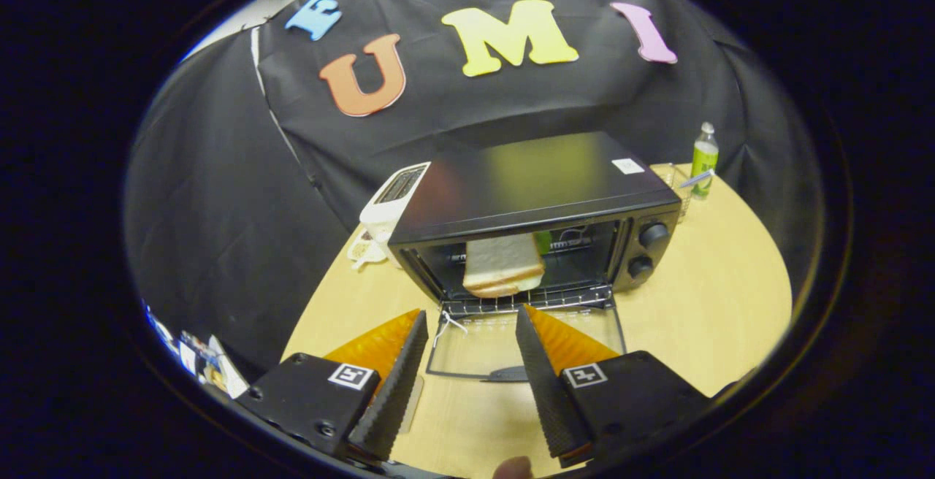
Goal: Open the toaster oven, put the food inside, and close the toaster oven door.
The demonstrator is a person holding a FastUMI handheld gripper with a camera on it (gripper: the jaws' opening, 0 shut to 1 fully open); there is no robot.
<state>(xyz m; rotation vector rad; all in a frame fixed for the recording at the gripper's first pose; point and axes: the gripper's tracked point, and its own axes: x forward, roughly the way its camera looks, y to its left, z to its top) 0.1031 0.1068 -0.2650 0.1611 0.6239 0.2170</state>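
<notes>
Black cloth walls close off the booth behind a pale wooden table (730, 296), and on that table sits a black toaster oven (540, 216) with two round knobs (646, 249) down its right side. Its glass door (526, 340) is dropped fully open, lying flat toward the gripper with the handle at the near edge. Inside, on the wire rack (526, 298), a slice of bread (504, 266) leans upright in the middle of the cavity, its crust edge resting near the rack's front.

Just left of the oven, touching or nearly so, stands a white slot toaster (391, 201). Well off to the right, near the table's far edge, a clear bottle of green liquid (704, 160) stands upright with something thin leaning by it.

Seen from the gripper view, the gripper (471, 326) hangs above the table in front of the open door. Its two fingers are spread wide apart with nothing between them, their tips framing the door's near half, clear of the glass as far as I can tell.
</notes>
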